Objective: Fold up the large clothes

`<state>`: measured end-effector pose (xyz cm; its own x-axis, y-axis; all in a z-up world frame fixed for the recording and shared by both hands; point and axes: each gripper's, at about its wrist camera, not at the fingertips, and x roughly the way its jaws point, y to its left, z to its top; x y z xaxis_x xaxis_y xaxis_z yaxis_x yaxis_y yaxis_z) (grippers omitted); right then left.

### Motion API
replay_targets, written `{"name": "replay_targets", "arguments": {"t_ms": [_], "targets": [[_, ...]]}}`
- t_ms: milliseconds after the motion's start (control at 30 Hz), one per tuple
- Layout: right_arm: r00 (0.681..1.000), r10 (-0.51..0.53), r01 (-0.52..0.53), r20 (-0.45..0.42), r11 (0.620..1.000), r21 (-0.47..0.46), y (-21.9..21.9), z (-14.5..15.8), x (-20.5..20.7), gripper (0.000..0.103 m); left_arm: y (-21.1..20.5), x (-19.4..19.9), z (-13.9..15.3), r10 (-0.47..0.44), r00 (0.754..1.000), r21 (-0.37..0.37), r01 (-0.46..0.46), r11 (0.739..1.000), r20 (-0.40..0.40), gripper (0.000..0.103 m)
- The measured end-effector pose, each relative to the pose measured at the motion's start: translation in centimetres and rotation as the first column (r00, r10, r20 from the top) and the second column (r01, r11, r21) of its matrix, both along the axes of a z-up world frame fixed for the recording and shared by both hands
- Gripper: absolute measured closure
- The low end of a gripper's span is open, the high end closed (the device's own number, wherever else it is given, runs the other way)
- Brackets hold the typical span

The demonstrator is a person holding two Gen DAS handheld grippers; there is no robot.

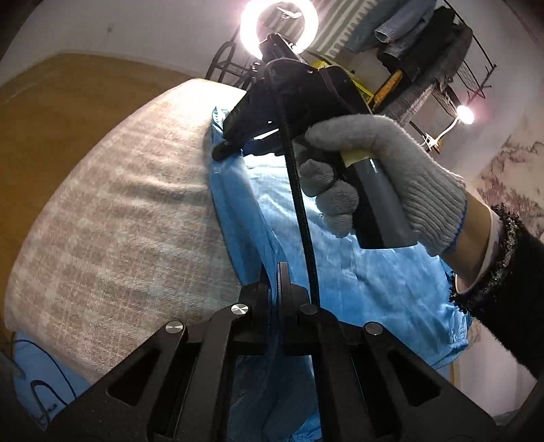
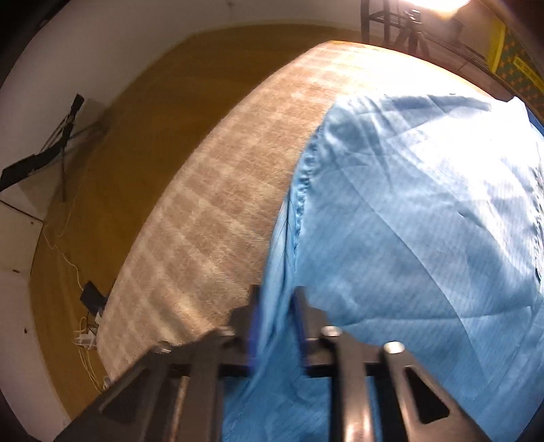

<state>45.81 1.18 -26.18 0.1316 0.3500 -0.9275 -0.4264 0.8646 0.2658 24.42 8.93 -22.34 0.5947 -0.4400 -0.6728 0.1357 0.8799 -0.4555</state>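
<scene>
A large light-blue garment [image 1: 357, 258] lies on a table covered with a beige checked cloth [image 1: 129, 217]. My left gripper [image 1: 277, 272] is shut on a fold of the garment's left edge. My right gripper [image 1: 226, 149], held by a grey-gloved hand [image 1: 380, 163], shows farther along the same edge, its tip pinching the fabric. In the right wrist view the right gripper [image 2: 277, 299] has the blue garment [image 2: 425, 210] bunched between its fingers, over the beige cloth [image 2: 231, 190]. The view is blurred.
A ring light [image 1: 278, 23] and a clothes rack with dark garments [image 1: 425, 44] stand beyond the table. Wooden floor [image 2: 112, 176] lies left of the table, with cables and a power strip [image 2: 88, 326] near its edge.
</scene>
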Motion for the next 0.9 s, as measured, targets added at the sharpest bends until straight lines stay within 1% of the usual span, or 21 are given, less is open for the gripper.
{"name": "replay_targets", "arguments": {"t_ms": [67, 133, 267, 333, 467, 533, 600, 633, 700, 733, 833, 900], "targets": [[1.0, -0.026, 0.027, -0.005, 0.998, 0.056, -1.4, 0.6, -0.1, 0.103, -0.6, -0.1, 0.5, -0.016, 1.0, 0.014, 0.016, 1.0, 0.01, 0.103], [0.999, -0.047, 0.047, 0.0, 0.992, 0.119, -3.0, 1.6, -0.2, 0.103, -0.8, -0.3, 0.8, -0.034, 0.999, 0.024, 0.033, 0.999, 0.016, 0.103], [0.994, -0.11, 0.106, 0.005, 0.971, 0.214, -7.3, 3.4, -0.7, 0.103, -2.8, -1.2, 2.0, -0.097, 0.995, 0.055, 0.095, 0.994, 0.037, 0.103], [0.988, -0.155, 0.147, 0.006, 0.949, 0.28, -10.2, 4.4, -1.2, 0.103, -4.2, -1.6, 2.5, -0.127, 0.991, 0.071, 0.124, 0.99, 0.049, 0.103], [0.974, -0.228, 0.213, 0.001, 0.912, 0.351, -15.4, 5.4, -2.2, 0.103, -7.4, -2.5, 3.2, -0.198, 0.978, 0.089, 0.192, 0.977, 0.059, 0.103], [0.963, -0.269, 0.25, -0.007, 0.886, 0.39, -18.4, 5.5, -2.9, 0.103, -9.1, -2.9, 3.6, -0.23, 0.972, 0.102, 0.223, 0.969, 0.056, 0.103], [0.95, -0.311, 0.289, -0.017, 0.857, 0.428, -21.5, 5.3, -3.8, 0.103, -10.9, -3.3, 3.6, -0.266, 0.963, 0.113, 0.259, 0.959, 0.047, 0.103], [0.941, -0.337, 0.314, -0.032, 0.835, 0.452, -23.3, 5.0, -4.3, 0.103, -11.5, -3.4, 3.6, -0.28, 0.959, 0.118, 0.274, 0.955, 0.042, 0.103], [0.922, -0.378, 0.367, -0.081, 0.791, 0.49, -25.6, 3.8, -4.9, 0.103, -13.1, -3.7, 3.3, -0.312, 0.95, 0.131, 0.307, 0.943, 0.02, 0.103], [0.907, -0.404, 0.406, -0.117, 0.768, 0.495, -27.1, 2.7, -5.0, 0.103, -13.8, -3.8, 3.2, -0.326, 0.945, 0.132, 0.322, 0.937, 0.007, 0.103], [0.873, -0.448, 0.483, -0.195, 0.731, 0.482, -29.9, 0.2, -4.9, 0.103, -16.0, -4.2, 2.1, -0.363, 0.931, 0.149, 0.364, 0.919, -0.037, 0.103], [0.863, -0.464, 0.501, -0.2, 0.739, 0.451, -30.6, -0.8, -4.6, 0.103, -17.0, -4.2, 1.5, -0.379, 0.923, 0.145, 0.384, 0.912, -0.06, 0.103]]}}
